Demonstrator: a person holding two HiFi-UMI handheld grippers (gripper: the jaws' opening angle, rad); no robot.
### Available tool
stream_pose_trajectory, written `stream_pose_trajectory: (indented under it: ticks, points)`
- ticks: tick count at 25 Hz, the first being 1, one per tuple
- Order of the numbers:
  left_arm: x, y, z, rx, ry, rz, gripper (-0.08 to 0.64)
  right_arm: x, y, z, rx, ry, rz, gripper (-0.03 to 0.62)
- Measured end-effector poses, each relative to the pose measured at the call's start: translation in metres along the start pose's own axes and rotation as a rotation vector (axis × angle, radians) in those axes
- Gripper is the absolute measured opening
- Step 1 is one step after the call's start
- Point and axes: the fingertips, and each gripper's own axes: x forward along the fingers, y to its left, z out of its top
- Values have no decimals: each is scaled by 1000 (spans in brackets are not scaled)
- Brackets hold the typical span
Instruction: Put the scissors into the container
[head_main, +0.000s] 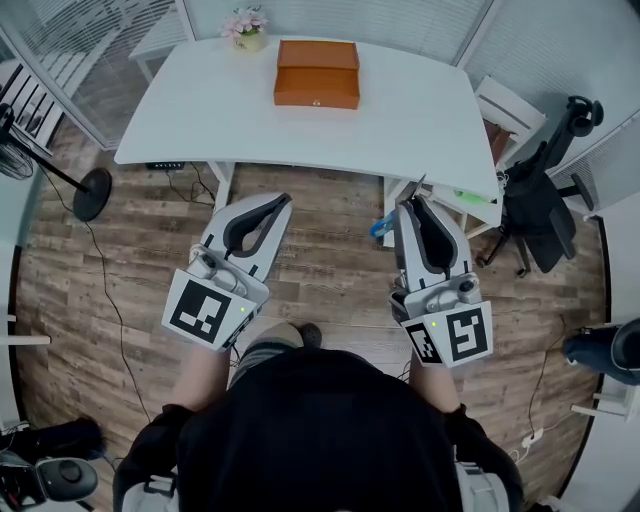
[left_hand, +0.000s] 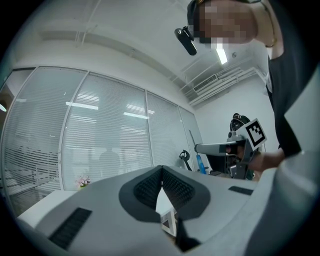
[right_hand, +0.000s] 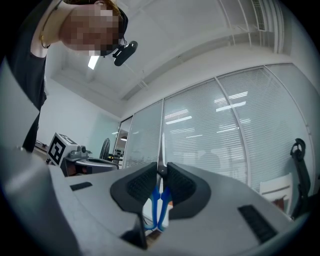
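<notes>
The brown container (head_main: 317, 73), a closed box with a small clasp, sits at the far middle of the white table (head_main: 190, 115). My right gripper (head_main: 410, 205) is shut on the scissors (head_main: 383, 227), well short of the table and over the wooden floor. In the right gripper view the blue handles (right_hand: 159, 205) hang below the pads and the metal blade (right_hand: 161, 150) sticks up past the right gripper (right_hand: 162, 172). My left gripper (head_main: 283, 200) is level with it at the left, shut with nothing in it. The left gripper (left_hand: 162, 170) shows pads meeting at the tip.
A small pot of pink flowers (head_main: 247, 28) stands at the table's far edge, left of the box. A black office chair (head_main: 545, 205) and a white chair (head_main: 505, 108) are at the right. A floor fan (head_main: 70, 185) and cables lie at the left.
</notes>
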Motion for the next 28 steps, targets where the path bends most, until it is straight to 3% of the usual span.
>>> stream_pose_trajectory:
  ticks: [14, 28]
  points:
    - [8, 7, -5, 5, 13, -5, 12, 8, -5, -5, 5, -1, 3, 67]
    - [45, 52, -15, 3, -23, -8, 12, 57, -28, -23, -10, -9, -12, 67]
